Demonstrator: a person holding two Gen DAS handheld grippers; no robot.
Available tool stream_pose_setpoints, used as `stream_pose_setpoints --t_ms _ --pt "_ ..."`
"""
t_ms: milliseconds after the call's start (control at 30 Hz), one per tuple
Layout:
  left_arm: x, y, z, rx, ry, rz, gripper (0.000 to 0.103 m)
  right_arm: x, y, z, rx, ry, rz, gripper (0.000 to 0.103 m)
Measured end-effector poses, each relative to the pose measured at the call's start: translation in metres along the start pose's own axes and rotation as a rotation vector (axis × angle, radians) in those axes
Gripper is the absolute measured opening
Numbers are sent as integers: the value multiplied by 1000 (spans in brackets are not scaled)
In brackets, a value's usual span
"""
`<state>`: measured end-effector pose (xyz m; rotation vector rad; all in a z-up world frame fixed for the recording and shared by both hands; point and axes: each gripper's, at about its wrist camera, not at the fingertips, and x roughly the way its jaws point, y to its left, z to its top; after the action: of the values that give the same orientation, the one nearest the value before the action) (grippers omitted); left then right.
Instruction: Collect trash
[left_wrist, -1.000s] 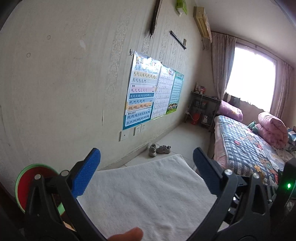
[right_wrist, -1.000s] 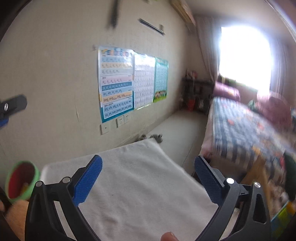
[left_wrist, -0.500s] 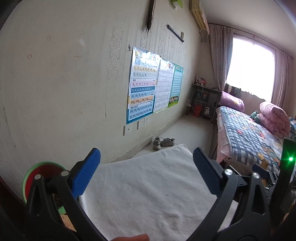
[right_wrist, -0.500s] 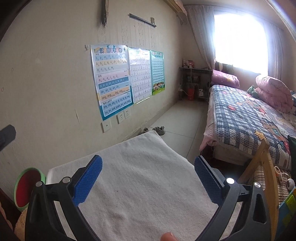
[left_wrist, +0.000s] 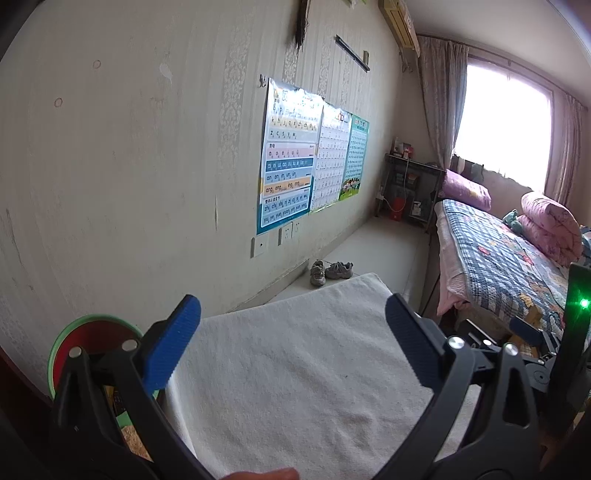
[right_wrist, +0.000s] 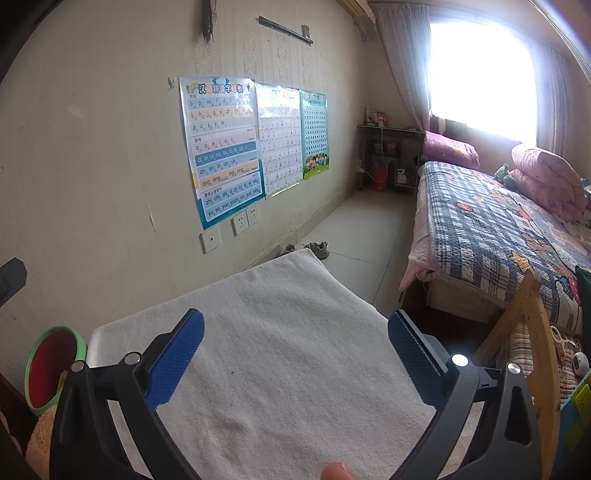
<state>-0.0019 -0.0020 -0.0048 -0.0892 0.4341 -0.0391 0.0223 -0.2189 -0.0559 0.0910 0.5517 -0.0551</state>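
My left gripper (left_wrist: 293, 325) is open and empty, held above a white towel-covered table (left_wrist: 295, 376). My right gripper (right_wrist: 295, 339) is also open and empty above the same white towel (right_wrist: 280, 354). A green bin with a red inside (left_wrist: 92, 339) stands at the table's left end, partly hidden behind my left finger; it also shows in the right wrist view (right_wrist: 51, 365). I see no loose trash on the towel. The other gripper's black body with a green light (left_wrist: 580, 306) shows at the right edge of the left wrist view.
A wall with posters (right_wrist: 225, 147) runs along the left. A bed with a plaid quilt (right_wrist: 498, 229) fills the right. Small shoes (left_wrist: 330, 271) lie on the floor past the table. A wooden chair frame (right_wrist: 532, 332) stands right of the table. A shelf (left_wrist: 406, 192) stands by the window.
Both views have tilted slightly, the right one settling from a blurred swing. The grippers stay open and empty over the towel.
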Motion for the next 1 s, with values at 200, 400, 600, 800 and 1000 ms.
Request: stream_pose_setpoints --t_ms 200,400,600,800,1000 --pt "0 -1 -4 29 -5 14 98 3 2 -2 -13 8 0 96" --pt "1 -3 -6 42 -8 18 98 6 4 -3 -20 21 -2 96" --pt "3 0 -8 37 0 13 98 7 6 -4 -20 24 -3 96" --pt "4 1 -7 39 10 8 98 8 5 -6 -26 29 -2 96" --pt "5 3 -8 33 18 10 98 10 5 -6 -23 37 -1 96"
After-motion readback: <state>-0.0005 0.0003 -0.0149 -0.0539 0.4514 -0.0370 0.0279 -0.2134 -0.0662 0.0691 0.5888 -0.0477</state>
